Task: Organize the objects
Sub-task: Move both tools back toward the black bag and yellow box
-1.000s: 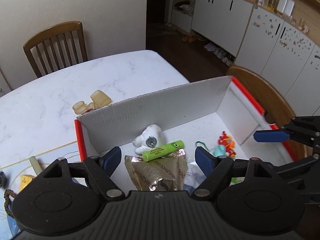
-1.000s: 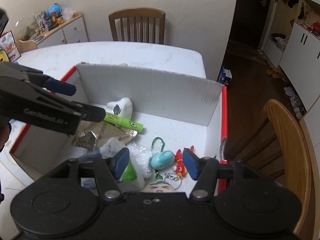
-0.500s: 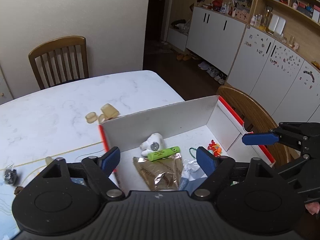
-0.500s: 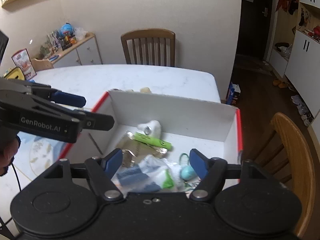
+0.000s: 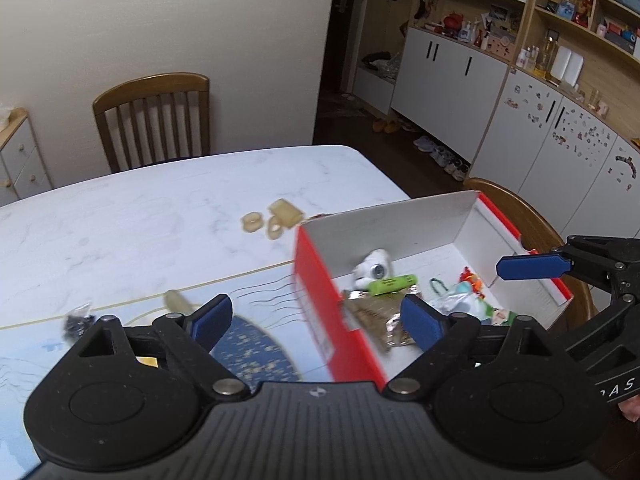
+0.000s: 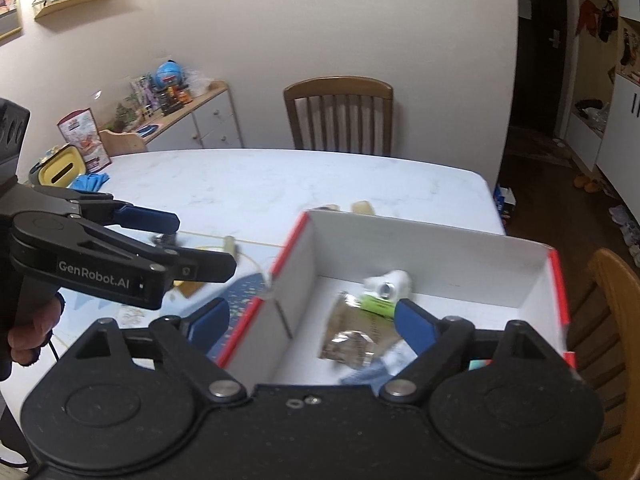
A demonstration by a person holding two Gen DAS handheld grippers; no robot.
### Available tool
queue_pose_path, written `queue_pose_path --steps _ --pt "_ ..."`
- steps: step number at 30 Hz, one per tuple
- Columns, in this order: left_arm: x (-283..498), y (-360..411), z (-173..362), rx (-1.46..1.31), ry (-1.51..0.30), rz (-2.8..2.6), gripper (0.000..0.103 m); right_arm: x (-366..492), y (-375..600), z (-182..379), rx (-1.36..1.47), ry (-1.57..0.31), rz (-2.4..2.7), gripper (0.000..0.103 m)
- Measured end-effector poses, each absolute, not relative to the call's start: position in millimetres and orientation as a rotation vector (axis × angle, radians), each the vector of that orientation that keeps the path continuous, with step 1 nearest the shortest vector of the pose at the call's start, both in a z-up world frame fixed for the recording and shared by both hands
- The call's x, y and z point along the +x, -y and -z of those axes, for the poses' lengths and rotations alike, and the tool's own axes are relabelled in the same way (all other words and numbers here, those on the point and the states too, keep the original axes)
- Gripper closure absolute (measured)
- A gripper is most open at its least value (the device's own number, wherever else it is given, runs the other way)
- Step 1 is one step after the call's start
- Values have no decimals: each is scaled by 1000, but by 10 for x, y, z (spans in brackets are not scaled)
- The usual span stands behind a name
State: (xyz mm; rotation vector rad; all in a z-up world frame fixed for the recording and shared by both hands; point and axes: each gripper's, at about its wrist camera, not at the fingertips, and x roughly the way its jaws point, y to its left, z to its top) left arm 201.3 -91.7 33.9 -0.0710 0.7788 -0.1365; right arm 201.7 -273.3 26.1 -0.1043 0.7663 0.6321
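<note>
Marble-patterned white table (image 5: 120,216) carried small beige rubbery rings (image 5: 264,222) near its far edge. Beside them at the right edge sat a red-sided cardboard box (image 5: 316,284) holding a crinkled foil packet (image 5: 376,316), a smooth green tube (image 5: 392,283) and a white plush (image 5: 370,266). Left gripper (image 5: 316,318) and right gripper (image 6: 310,322) had just been opening, both wide and empty.

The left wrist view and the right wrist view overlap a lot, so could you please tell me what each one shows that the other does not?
Only the left wrist view shows the white cabinets with shelves, shoes on the floor, and the red toy in the box.

Only the right wrist view shows the sideboard with the globe, a yellow container and a blue cloth.

Both show the red-edged box, the green tube, the foil packet and a wooden chair.
</note>
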Motion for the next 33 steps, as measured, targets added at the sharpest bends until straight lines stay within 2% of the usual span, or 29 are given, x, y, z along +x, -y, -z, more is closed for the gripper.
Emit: queue_pose_path --steps 3,6,24,33 --pt "1948 721 -333 -83 -770 132 11 1988 2558 -259 -106 -772 -644 14" --pt "1886 514 -307 -95 -758 118 0 1968 2388 -259 -112 -776 -655 14" --pt "1702 -954 172 -148 -816 -43 0 1926 1434 -62 -166 -824 -658 14" --pt "1847 -1346 347 -174 -793 -88 0 2012 1017 133 -193 -850 -599 14"
